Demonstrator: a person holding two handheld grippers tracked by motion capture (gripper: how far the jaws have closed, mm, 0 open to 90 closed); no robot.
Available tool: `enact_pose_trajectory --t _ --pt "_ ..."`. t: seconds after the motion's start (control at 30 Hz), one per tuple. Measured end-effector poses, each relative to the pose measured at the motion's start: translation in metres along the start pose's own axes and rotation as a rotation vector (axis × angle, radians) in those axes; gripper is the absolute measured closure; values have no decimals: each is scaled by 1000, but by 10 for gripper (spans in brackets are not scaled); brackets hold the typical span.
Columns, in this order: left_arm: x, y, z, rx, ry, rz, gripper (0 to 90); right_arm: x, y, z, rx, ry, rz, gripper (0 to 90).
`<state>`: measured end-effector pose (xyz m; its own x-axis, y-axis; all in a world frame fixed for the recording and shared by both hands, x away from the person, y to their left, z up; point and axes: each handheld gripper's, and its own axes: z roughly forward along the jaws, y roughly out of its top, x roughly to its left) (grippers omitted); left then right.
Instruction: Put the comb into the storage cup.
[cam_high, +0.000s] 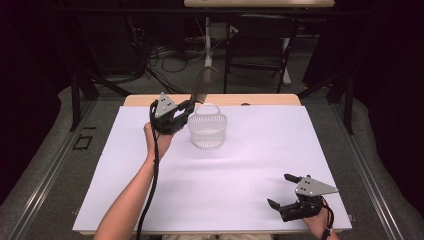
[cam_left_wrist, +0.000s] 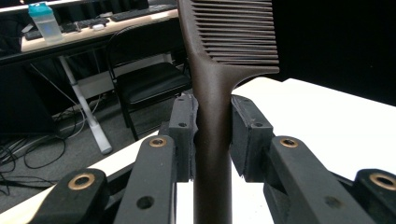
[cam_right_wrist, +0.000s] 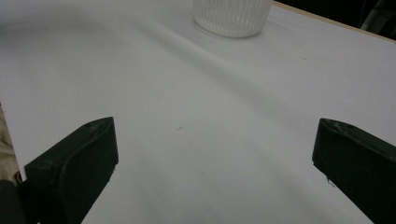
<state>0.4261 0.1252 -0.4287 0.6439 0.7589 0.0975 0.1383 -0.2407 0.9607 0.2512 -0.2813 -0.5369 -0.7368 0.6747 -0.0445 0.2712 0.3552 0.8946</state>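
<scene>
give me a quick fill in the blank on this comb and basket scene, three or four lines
1. The left gripper is shut on the handle of a dark ____.
2. The comb's teeth end points ____, above the fingers.
3. The clear ribbed basket stands on the ____ table cover, beside the left gripper.
4. The right gripper hangs over bare table cover with its fingers ____ and nothing between them.

Missing words: comb; up; white; open

jaws wide apart | white table | ribbed basket ahead
</scene>
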Motion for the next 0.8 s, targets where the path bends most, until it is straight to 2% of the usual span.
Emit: enact_pose_trajectory --t 0.47,0.8 --pt "-1 1 7 -9 -20 0 717 0 0 0 3 0 1 0" --pt "-1 1 12 2 -28 10 717 0 0 0 4 0 0 0"
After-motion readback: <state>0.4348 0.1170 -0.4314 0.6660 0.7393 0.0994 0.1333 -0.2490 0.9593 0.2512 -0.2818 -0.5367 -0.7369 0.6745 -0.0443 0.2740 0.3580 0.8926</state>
